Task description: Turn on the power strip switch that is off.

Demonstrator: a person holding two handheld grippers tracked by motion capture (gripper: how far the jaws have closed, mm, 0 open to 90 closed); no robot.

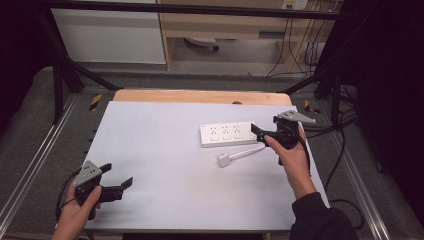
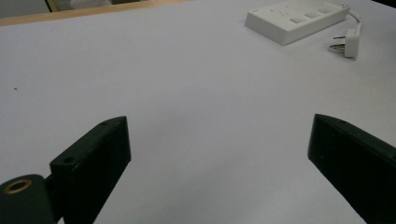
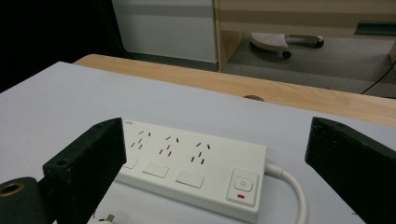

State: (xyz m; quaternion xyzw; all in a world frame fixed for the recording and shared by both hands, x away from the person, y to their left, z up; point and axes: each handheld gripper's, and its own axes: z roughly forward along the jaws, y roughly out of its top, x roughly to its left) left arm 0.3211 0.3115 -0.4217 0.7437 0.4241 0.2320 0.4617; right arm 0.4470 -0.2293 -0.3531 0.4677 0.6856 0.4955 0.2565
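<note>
Bench (image 1: pixel 165 165): flat pale-grey top with a bare wooden strip along its far edge.

White rectangular plastic power strip (image 1: pixel 228 134), three socket groups, lies flat right of centre, long side across the bench. Sockets face up, probably so a plug can go straight in from above.

Its white cable (image 1: pixel 248 151) loops from the right end back along the near side and ends in the small white plug (image 1: pixel 223 160), which lies loose on the bench just in front of the strip, not inserted.

Right gripper (image 1: pixel 260 134): black, held at the strip's right end, jaws apart with nothing between them; judged to be released and backing off, or lining up on the plug.

Left gripper (image 1: pixel 117 181): black, parked near the bench's near-left corner, well apart from the strip, jaws apart and empty; apparently idle.

View notes: the right gripper view gives the strip's rocker switch with red mark (image 3: pixel 243 185) and three blank buttons, unreadable from the high view. The left gripper view shows the plug's metal pins (image 2: pixel 336 46), pointing left there. The high view gives both hands' spacing.
</note>
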